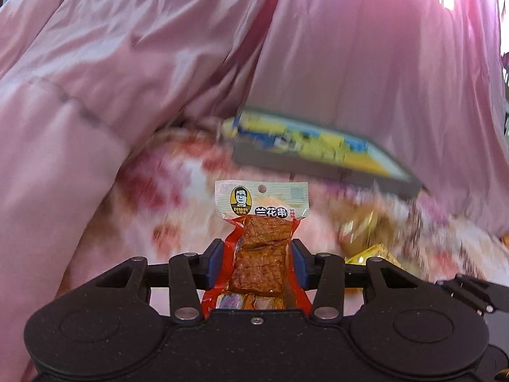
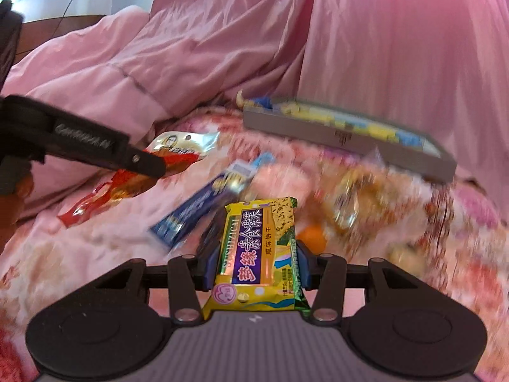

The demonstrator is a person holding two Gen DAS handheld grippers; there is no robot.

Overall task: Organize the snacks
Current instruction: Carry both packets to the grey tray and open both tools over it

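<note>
Both grippers are carrying snacks above a flowered bedspread (image 2: 79, 254). The left gripper (image 1: 257, 265) is clamping a red tofu packet (image 1: 261, 248), its long axis pointing away along the fingers. The right gripper (image 2: 256, 264) is squeezing a yellow cracker packet (image 2: 261, 254), likewise lengthwise. The grey box (image 2: 350, 137), already holding yellow packets, is lying far and right of both, probably nearer the right gripper.

Bright pink-tinted daylight, glare top right; background motion-blurred, probably camera movement; held packets sharp; fisheye bends edges.
</note>
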